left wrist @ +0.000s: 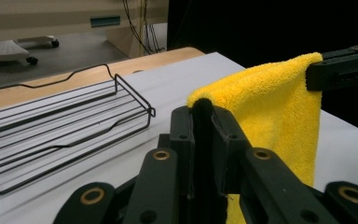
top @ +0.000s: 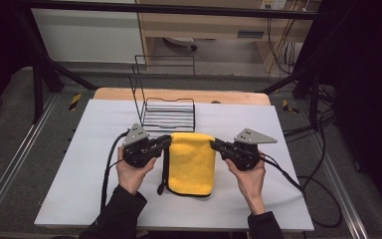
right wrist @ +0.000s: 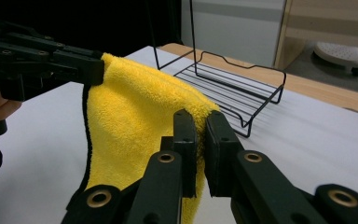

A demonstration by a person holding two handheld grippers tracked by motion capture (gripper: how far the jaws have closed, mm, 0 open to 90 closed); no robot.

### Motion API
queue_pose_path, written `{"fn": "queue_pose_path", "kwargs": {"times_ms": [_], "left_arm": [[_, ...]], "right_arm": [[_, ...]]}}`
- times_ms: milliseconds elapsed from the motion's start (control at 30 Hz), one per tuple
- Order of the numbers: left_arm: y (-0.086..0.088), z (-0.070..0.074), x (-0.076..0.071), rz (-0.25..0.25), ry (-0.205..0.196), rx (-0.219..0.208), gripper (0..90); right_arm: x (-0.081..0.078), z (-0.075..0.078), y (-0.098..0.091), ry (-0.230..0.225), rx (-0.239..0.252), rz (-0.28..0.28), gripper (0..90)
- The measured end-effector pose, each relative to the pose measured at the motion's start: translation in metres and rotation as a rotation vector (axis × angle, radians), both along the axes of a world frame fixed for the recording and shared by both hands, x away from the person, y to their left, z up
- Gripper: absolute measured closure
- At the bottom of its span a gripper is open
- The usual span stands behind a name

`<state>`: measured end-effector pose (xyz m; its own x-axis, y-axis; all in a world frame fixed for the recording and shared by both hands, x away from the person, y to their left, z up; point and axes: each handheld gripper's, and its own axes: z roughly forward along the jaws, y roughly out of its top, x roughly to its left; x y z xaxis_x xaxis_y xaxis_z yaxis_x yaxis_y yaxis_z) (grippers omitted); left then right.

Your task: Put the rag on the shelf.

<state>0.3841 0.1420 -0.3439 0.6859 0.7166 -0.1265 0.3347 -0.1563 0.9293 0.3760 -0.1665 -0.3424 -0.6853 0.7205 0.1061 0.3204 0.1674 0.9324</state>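
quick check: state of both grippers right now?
Left gripper: shut on the yellow towel, at its upper left corner.
Right gripper: shut on the yellow towel, at its upper right corner.

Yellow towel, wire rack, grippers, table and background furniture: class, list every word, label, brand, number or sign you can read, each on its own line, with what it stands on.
No readable text anywhere.
Yellow towel: plain, no label showing.
Wire rack: no tag.
Left gripper and right gripper: no markings legible.
Blue-grey plate on the wooden furniture: too blurred to read.
Yellow-and-black strips on the floor: hazard stripes, no words.
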Motion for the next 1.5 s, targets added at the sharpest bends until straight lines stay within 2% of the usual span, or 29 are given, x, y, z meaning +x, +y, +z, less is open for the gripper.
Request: {"fn": "queue_pose_path", "kwargs": {"times_ms": [633,933,1333,1500], "left_arm": [[0.005,0.036,-0.002,0.026,-0.102,-0.033,79.7],[0.011,0.050,-0.001,0.041,-0.143,-0.061,79.7],[0.019,0.062,0.004,0.071,-0.201,-0.101,79.7],[0.022,0.066,0.007,0.082,-0.213,-0.111,79.6]], "right_arm": [[-0.001,0.034,0.004,-0.106,0.023,-0.008,84.4],[0.001,0.050,0.010,-0.159,0.035,-0.014,84.4],[0.009,0.066,0.020,-0.217,0.056,-0.024,84.5],[0.013,0.072,0.024,-0.236,0.063,-0.023,84.4]]}}
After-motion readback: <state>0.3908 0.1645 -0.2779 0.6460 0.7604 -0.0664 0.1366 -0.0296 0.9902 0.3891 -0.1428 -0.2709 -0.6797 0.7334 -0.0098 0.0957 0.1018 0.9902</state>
